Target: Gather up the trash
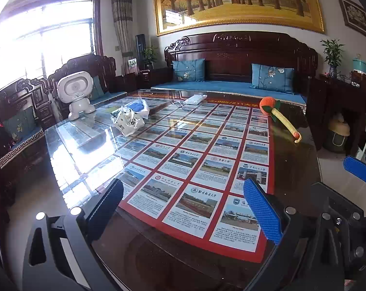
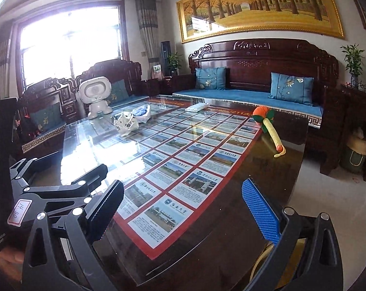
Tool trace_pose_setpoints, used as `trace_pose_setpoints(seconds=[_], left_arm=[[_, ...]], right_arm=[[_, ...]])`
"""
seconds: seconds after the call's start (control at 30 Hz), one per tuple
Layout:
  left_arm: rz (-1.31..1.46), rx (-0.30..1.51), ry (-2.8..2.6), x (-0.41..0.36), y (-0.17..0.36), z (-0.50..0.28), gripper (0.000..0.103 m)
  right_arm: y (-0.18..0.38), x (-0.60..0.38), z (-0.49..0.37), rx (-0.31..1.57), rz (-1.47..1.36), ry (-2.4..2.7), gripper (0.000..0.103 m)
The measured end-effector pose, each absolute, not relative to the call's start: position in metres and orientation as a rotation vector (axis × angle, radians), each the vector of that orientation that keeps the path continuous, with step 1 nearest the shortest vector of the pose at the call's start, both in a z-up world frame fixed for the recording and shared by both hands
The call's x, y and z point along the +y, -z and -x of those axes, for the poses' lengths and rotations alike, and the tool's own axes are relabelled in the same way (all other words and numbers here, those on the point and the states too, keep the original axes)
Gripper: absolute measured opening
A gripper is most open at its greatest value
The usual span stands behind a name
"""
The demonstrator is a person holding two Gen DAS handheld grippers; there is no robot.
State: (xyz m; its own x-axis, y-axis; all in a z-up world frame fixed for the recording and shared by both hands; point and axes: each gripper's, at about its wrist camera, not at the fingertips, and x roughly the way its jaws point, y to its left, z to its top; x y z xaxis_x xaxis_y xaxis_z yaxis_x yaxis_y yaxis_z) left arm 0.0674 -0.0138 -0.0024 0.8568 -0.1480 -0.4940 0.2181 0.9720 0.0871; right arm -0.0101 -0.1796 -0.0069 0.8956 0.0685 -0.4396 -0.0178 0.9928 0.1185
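Left gripper (image 1: 183, 208) and right gripper (image 2: 185, 208) released, empty, above glass table (image 1: 292, 169); approach step, next reach far crumpled bag (image 1: 128, 121)

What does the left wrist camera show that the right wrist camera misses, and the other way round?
Only the left wrist view shows the teal pot on the right side cabinet, plus the right gripper's blue pad at its edge. Only the right wrist view shows the left gripper's linkage with a handwritten label. Both show the crumpled white bag, white toy robot, plush orange hammer and both grippers open, holding nothing.
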Motion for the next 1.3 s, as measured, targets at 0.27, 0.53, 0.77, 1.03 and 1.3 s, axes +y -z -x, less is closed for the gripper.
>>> trace_pose_setpoints(seconds=[0.27, 0.53, 0.77, 1.03, 1.3], left_arm=[[-0.093, 0.580, 0.205, -0.010, 0.016, -0.076, 0.099], [-0.066, 0.614, 0.221, -0.006, 0.021, -0.083, 0.099], [-0.057, 0.635, 0.221, -0.007, 0.024, -0.087, 0.099], [-0.068, 0.637, 0.221, -0.009, 0.025, -0.088, 0.099], [-0.073, 0.639, 0.223, -0.010, 0.025, -0.089, 0.099]], right_arm=[[0.008, -0.183, 0.007, 0.466, -0.115, -0.027, 0.095], [0.013, -0.184, 0.003, 0.483, -0.122, -0.028, 0.095], [0.016, -0.187, 0.002, 0.490, -0.126, -0.027, 0.095], [0.019, -0.193, 0.001, 0.496, -0.146, -0.022, 0.095], [0.019, -0.192, -0.003, 0.502, -0.156, -0.040, 0.095]])
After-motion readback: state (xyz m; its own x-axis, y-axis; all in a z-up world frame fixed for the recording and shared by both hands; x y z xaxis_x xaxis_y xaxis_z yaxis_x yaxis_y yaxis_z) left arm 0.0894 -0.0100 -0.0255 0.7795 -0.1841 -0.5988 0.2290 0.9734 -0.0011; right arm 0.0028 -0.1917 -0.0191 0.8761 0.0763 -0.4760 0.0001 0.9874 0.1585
